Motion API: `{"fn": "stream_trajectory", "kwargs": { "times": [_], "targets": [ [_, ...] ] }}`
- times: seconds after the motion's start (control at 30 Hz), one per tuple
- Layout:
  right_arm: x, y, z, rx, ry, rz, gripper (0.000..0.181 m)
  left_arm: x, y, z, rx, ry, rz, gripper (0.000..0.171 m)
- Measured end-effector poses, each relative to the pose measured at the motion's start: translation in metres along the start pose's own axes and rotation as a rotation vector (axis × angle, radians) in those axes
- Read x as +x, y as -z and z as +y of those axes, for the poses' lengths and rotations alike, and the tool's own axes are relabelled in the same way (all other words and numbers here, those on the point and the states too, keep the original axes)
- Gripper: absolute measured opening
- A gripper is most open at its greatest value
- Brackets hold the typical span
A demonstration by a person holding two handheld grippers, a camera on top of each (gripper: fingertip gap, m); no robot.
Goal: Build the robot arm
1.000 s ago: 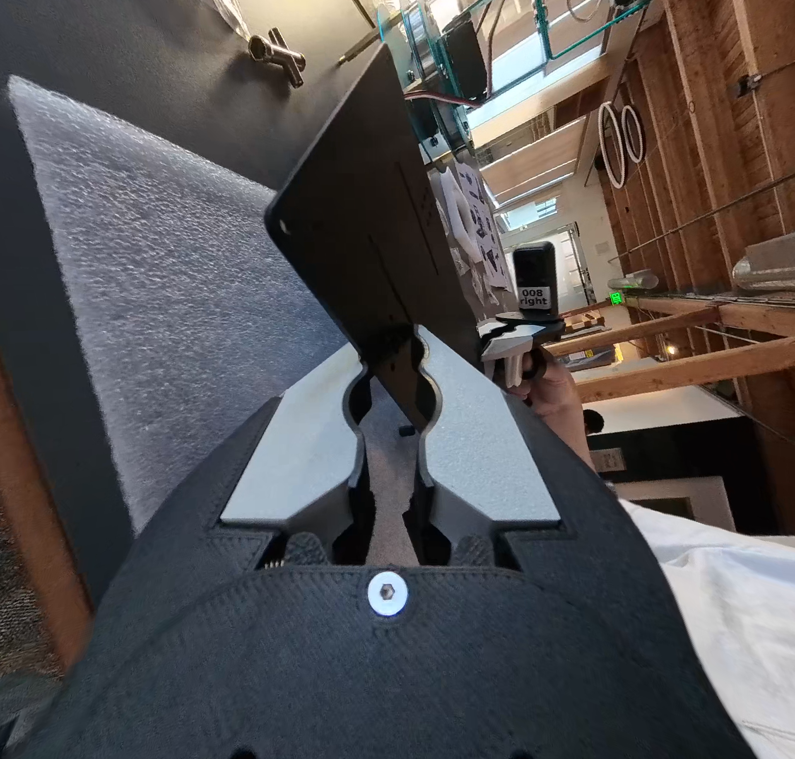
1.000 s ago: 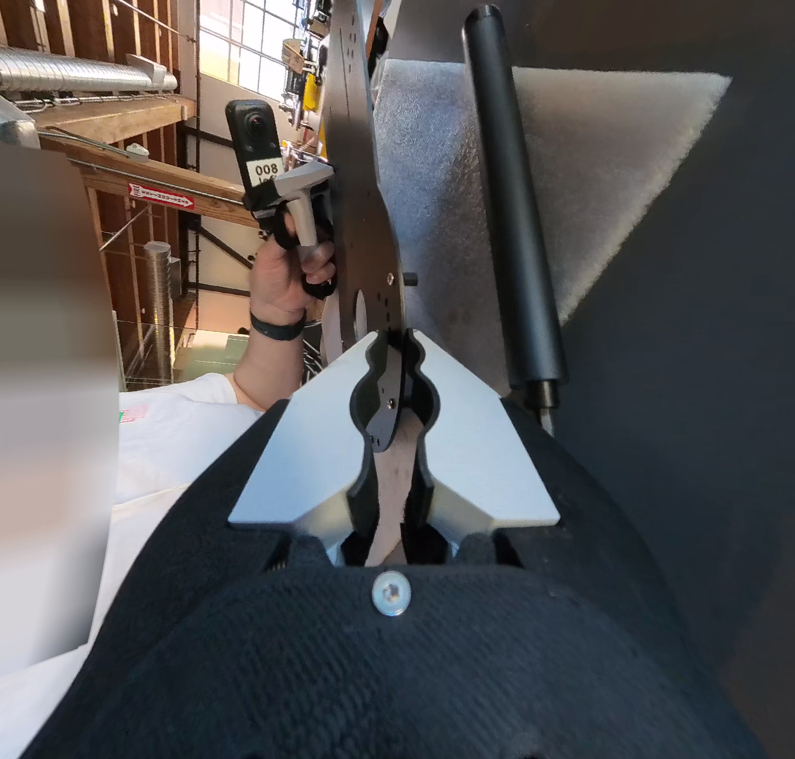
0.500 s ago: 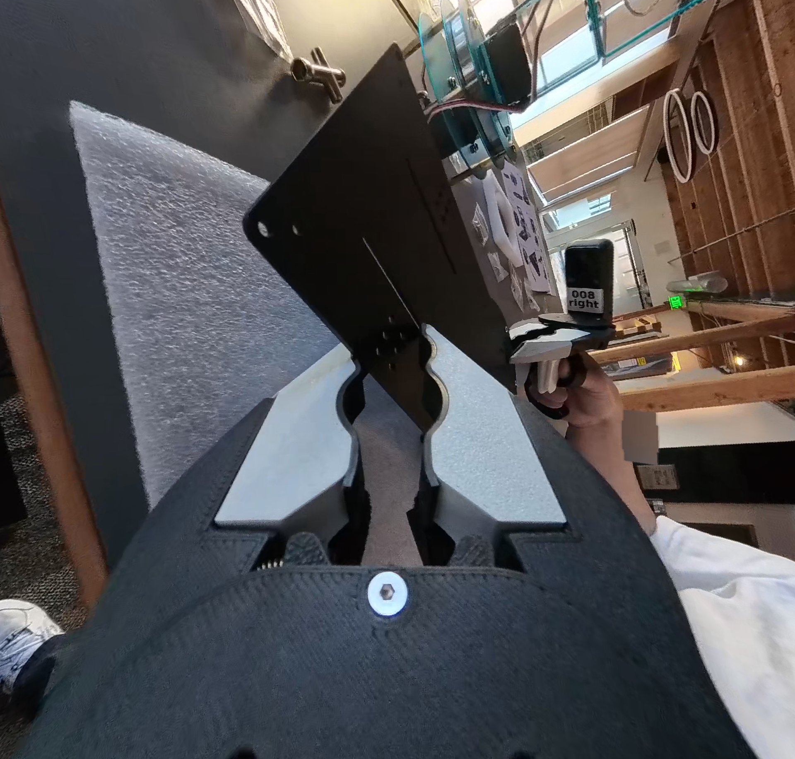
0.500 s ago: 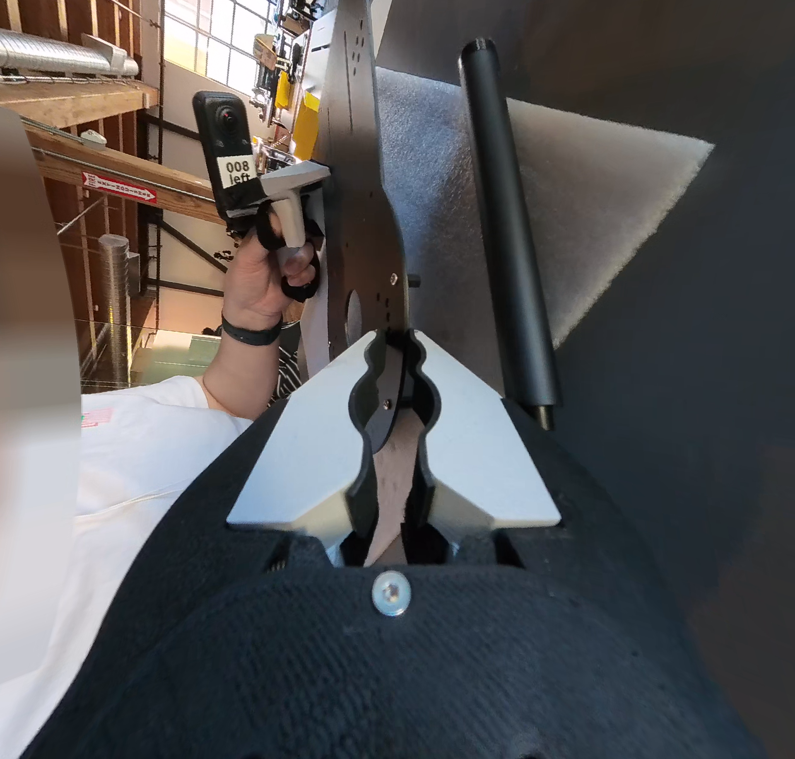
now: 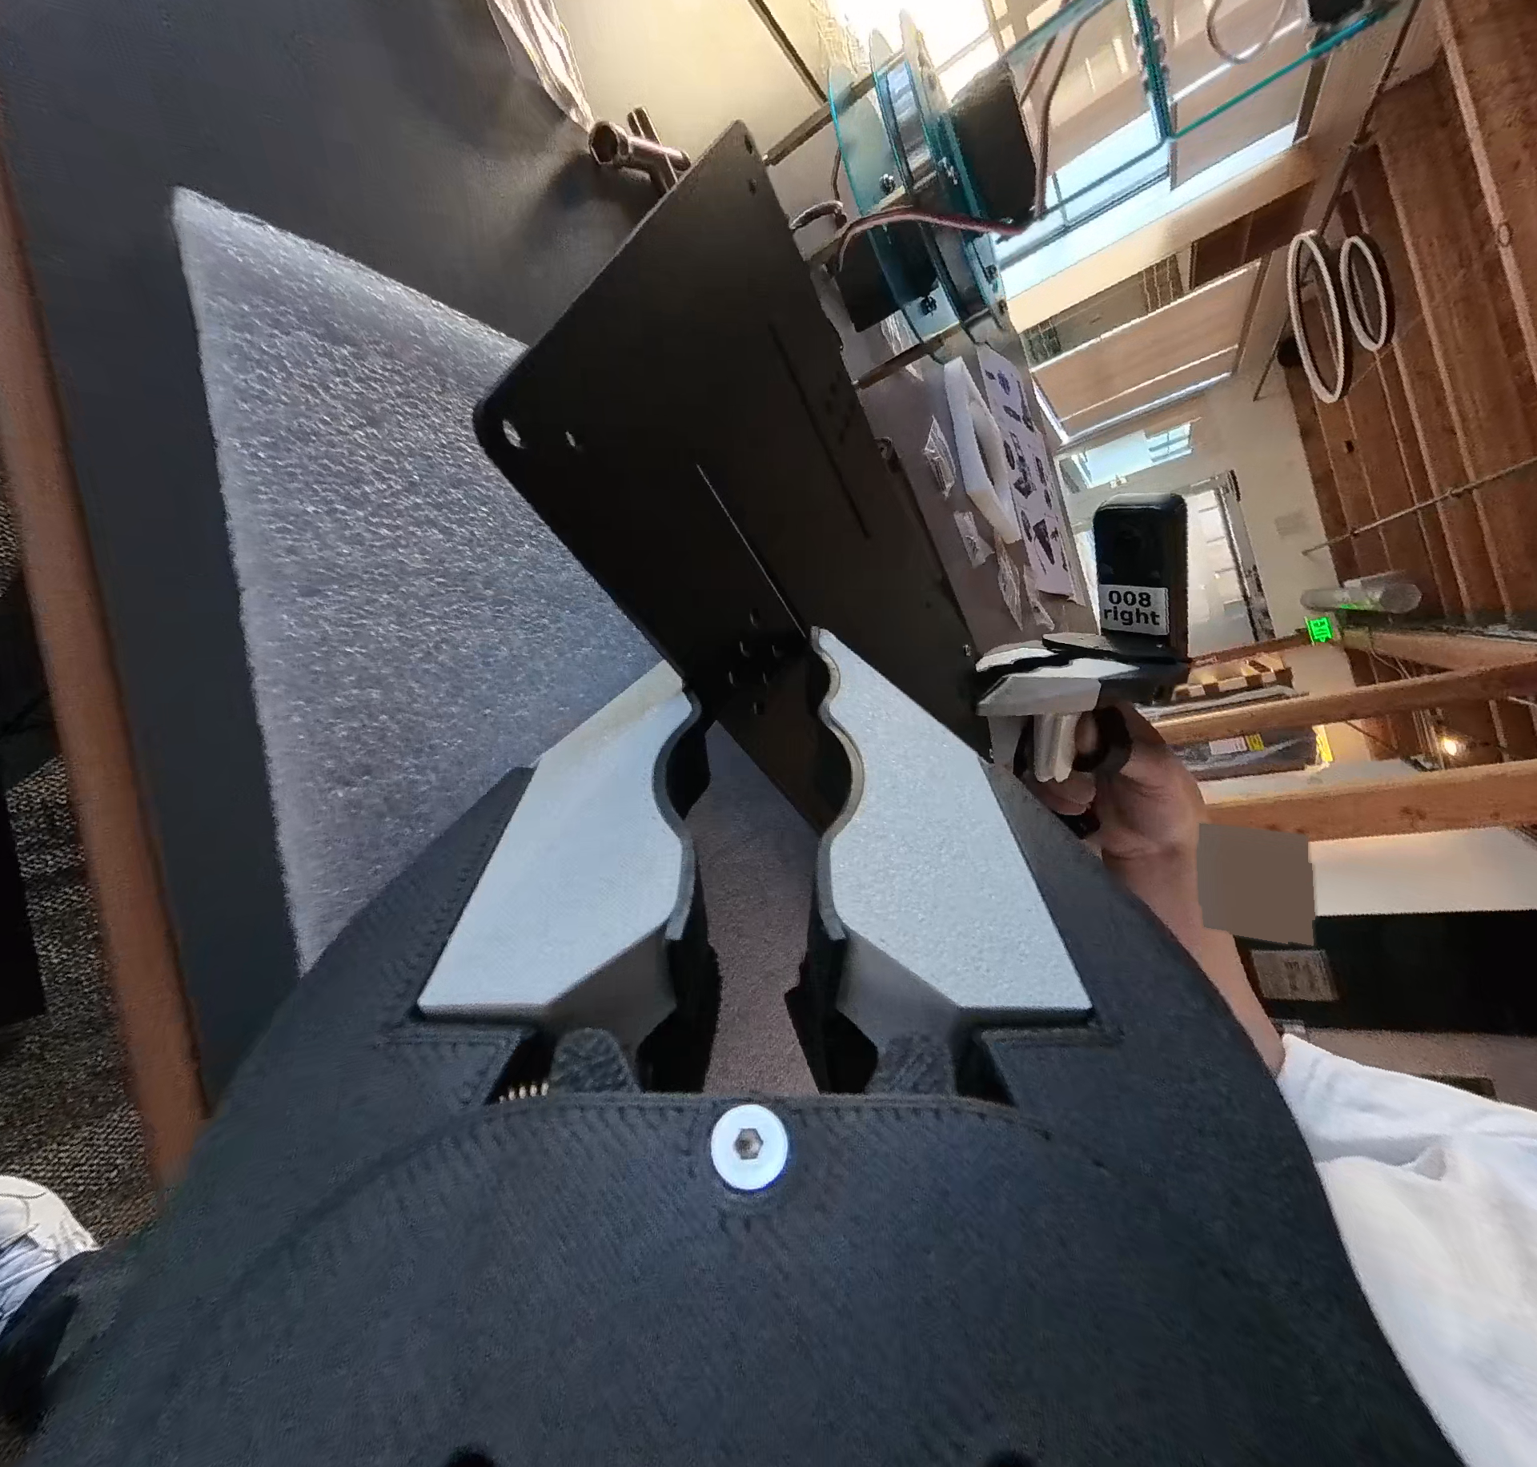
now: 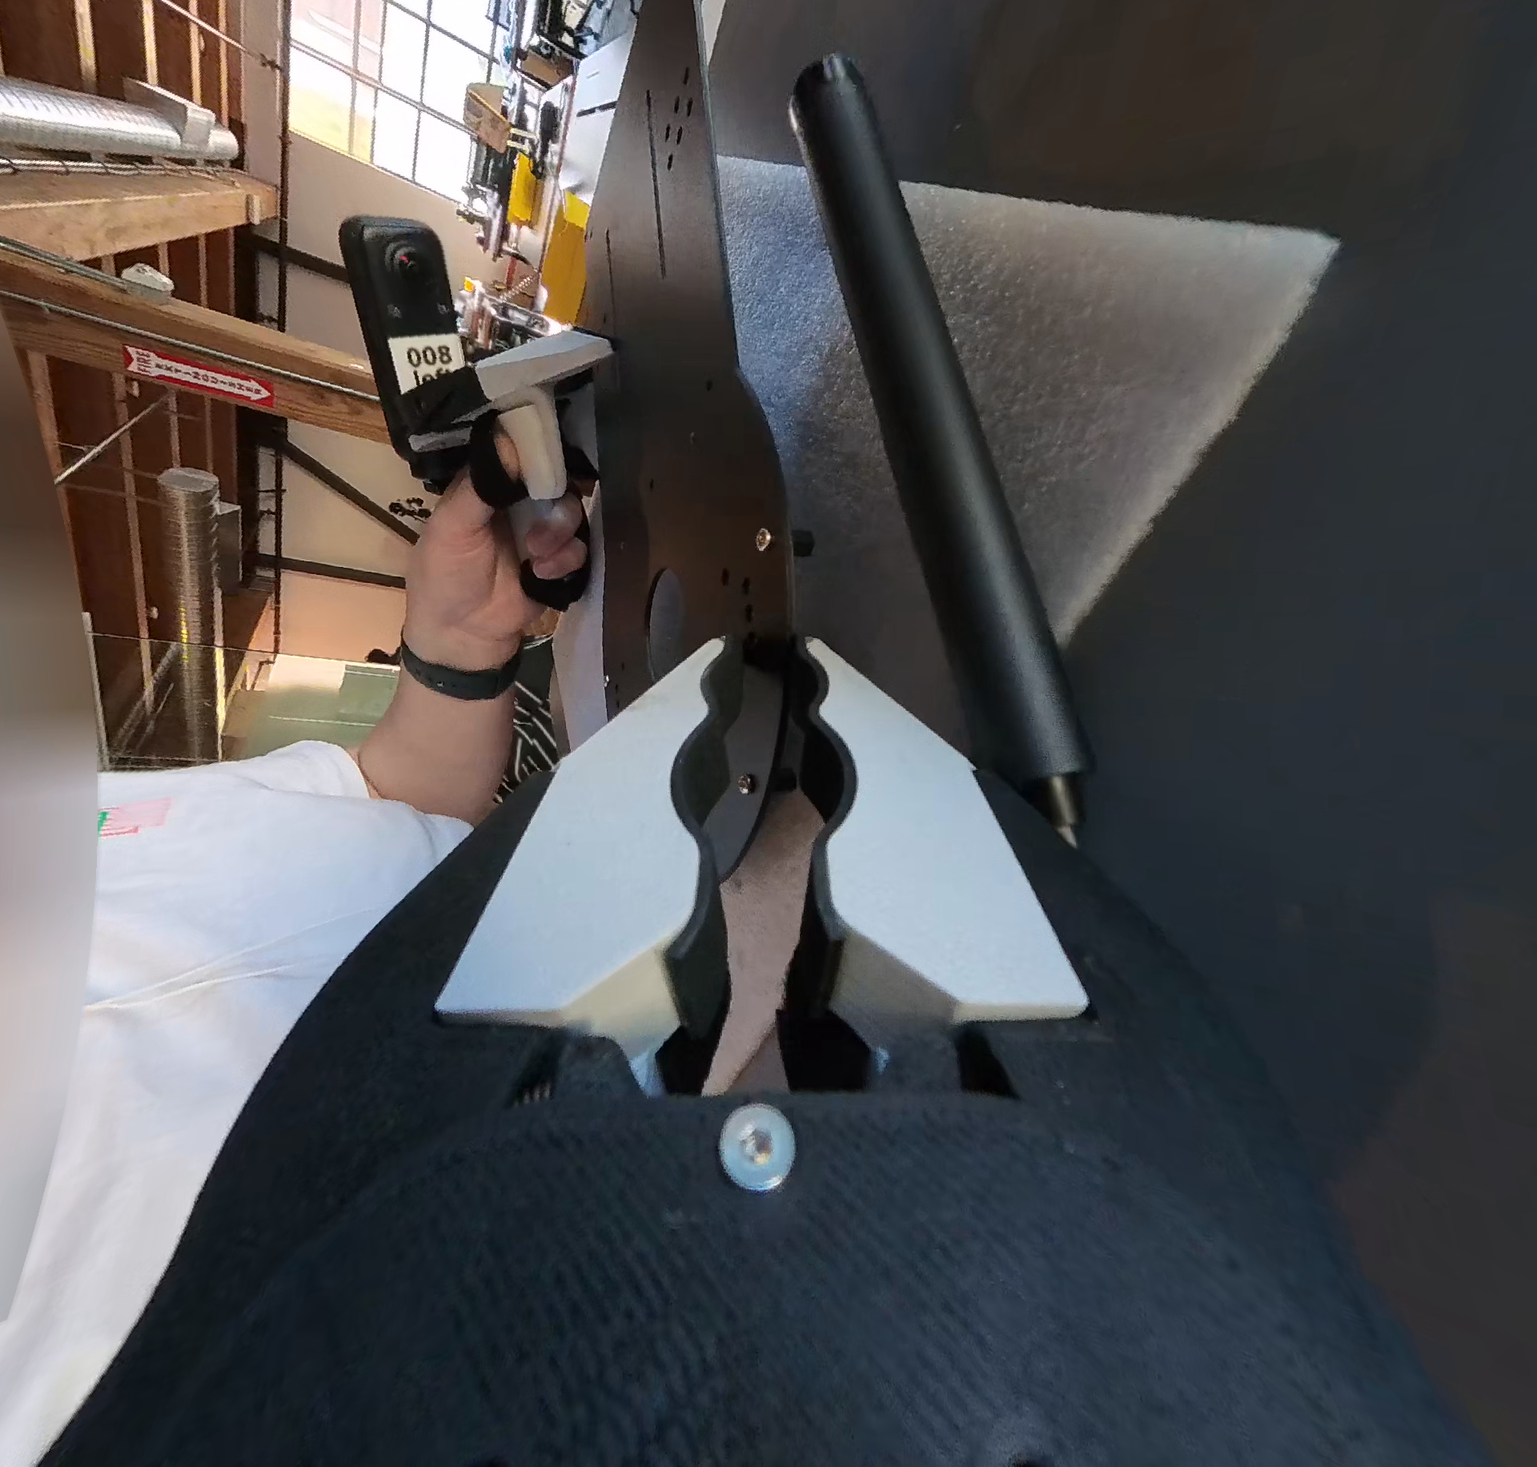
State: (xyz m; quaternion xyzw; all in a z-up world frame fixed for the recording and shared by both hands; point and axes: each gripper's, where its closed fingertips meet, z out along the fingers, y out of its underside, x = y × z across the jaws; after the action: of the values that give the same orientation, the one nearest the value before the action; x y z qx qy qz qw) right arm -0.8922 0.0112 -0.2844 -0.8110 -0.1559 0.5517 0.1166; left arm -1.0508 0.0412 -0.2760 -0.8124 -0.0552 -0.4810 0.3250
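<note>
A flat black plate [image 5: 707,429] with small holes stands on edge above a white foam sheet [image 5: 374,553]. My left gripper [image 5: 753,666] is shut on one edge of it; the plate sits slanted between the jaws. My right gripper [image 6: 765,645] is shut on the plate's [image 6: 682,429] narrow rounded end. Each gripper shows in the other's view, clamped on the plate: the right one [image 5: 1048,670] and the left one [image 6: 574,362], each in a person's hand. A black rod [image 6: 931,429] lies on the foam [image 6: 1123,362] just right of the plate.
A dark table top [image 6: 1331,678] carries the foam. A metal T-shaped tool [image 5: 636,150], a clear teal spool device [image 5: 915,179] and sheets with small parts [image 5: 1015,470] lie beyond the plate. The table's wooden edge [image 5: 83,595] is at the left. A person in white [image 6: 208,928] stands close. Spacing between my two grippers at the tips: around 15 cm.
The plate has turned and shifted in both views; its far corner with holes now shows in the left wrist view. The left jaws stand slightly wider. Both grippers still hold the plate.
</note>
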Motion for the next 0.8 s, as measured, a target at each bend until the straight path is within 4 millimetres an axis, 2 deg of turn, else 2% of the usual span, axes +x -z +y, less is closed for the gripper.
{"fn": "stream_trajectory", "kwargs": {
  "times": [0.43, 0.8],
  "targets": [
    [-0.002, 0.005, 0.001, -0.006, 0.039, 0.022, 0.009, 0.004, 0.005, 0.011, -0.01, 0.037, -0.014, 0.019],
    [0.003, 0.002, 0.002, -0.006, 0.049, 0.036, 0.01, -0.002, 0.004, 0.013, -0.056, -0.013, -0.126, 0.025]
  ]
}}
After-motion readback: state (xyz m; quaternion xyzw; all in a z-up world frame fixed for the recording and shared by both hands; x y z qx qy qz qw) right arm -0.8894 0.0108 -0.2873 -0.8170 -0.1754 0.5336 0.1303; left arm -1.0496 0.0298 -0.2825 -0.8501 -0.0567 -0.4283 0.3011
